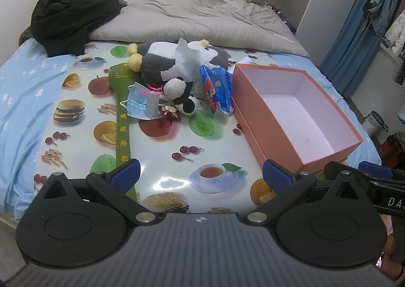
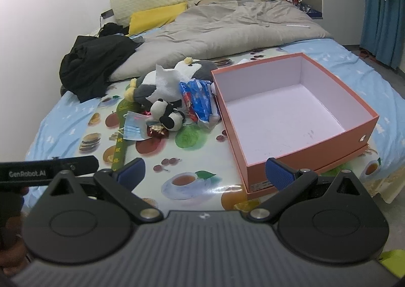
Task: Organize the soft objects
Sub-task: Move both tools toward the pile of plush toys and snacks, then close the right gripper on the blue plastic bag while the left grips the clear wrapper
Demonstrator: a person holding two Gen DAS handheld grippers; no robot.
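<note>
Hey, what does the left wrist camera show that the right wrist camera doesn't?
Only the left wrist view shows clothes hanging at the far right and a small bin on the floor. Only the right wrist view shows the round hole in the near wall of the orange box. Both show the empty box, the panda toy in the pile beside it, and open grippers.

A grey-and-white plush [image 1: 162,59] is lying on its side mid-bed, a white cloth [image 1: 186,59] draping over it. A small panda toy [image 1: 181,96] is leaning against it, a blue face mask [image 1: 140,105] and a blue snack bag [image 1: 217,89] flanking. The open orange box [image 1: 296,112] is sitting empty nearer the bed's right edge.
</note>
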